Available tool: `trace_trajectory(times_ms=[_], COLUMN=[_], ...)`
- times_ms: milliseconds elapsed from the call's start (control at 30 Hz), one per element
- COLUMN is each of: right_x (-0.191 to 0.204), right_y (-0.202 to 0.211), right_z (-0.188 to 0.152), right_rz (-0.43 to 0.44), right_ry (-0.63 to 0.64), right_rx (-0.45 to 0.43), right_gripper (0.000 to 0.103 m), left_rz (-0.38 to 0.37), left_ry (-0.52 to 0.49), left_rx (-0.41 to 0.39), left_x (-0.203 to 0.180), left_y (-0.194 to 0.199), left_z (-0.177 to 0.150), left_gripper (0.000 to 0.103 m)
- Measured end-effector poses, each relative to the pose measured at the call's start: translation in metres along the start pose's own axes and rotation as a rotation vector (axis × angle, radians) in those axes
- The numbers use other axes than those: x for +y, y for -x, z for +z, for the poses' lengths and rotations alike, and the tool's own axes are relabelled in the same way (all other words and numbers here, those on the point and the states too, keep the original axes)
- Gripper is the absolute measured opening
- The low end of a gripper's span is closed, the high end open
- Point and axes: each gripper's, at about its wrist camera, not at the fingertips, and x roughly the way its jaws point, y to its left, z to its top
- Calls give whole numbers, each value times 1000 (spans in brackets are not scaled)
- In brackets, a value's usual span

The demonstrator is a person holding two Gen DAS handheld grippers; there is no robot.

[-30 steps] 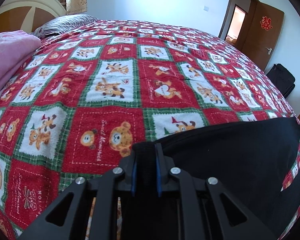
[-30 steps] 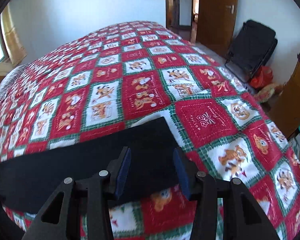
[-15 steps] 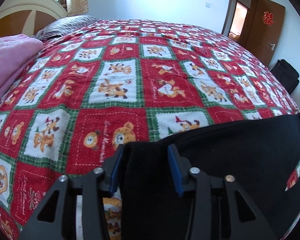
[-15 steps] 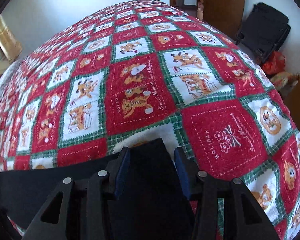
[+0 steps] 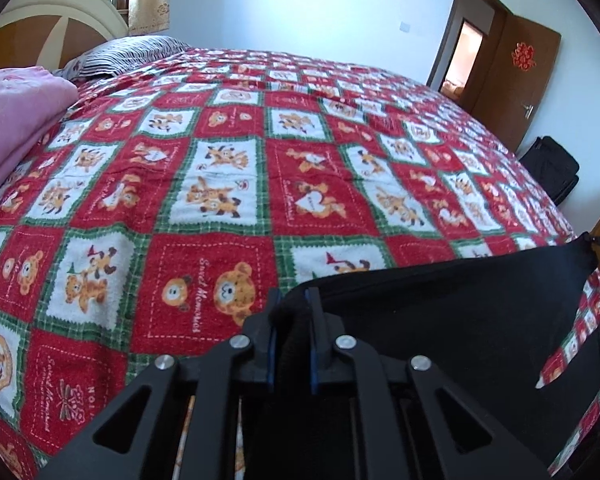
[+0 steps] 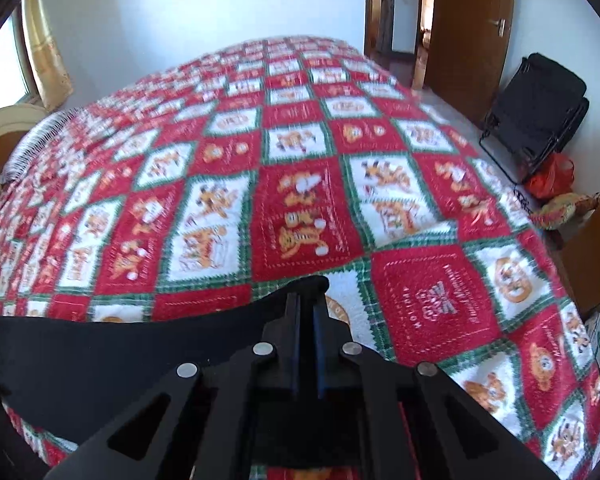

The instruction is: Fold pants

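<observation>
Black pants [image 5: 440, 320] lie stretched along the near edge of the bed on a red, white and green bear-pattern blanket [image 5: 228, 184]. My left gripper [image 5: 292, 304] is shut on the left corner of the pants, with black cloth bunched between its blue pads. In the right wrist view the pants [image 6: 120, 356] run off to the left, and my right gripper [image 6: 306, 300] is shut on their right corner, lifted slightly off the blanket [image 6: 300, 208]. The edge between both grippers hangs taut.
A folded pink quilt [image 5: 12, 120] and a striped pillow [image 5: 124, 54] sit at the head of the bed, far left. A black folding chair [image 6: 536, 112] and a red bag [image 6: 550, 176] stand by the brown door [image 6: 468, 36], right of the bed.
Both grippers, open over the pants' corners half a second ago, have closed on the cloth. The right one has lifted its corner and the view has tilted up.
</observation>
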Motion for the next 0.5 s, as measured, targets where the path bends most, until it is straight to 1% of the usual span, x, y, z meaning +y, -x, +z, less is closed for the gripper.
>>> trace_trajectory(times_ms=[67,267,400,500], right_x=[-2,-14,-23,-29], right_y=[17,70,103,122], right_z=[-2,-17,-40,-61], right_rz=[7,45,88,114], right_ry=[0,-13,-13,-6], right_rx=[-33,-146,-211,-239], right_gripper=[5,5,5,4], left_rz=[-5,-52,-93,-118], left_ry=[-5,-10,7,6], left_rx=[-15,-82,-106,-121], left_x=[-2,-5,1,5], left_y=[5,27,40,51], left_z=[0,-3,-14,-25], left_gripper=[11,11,11,11])
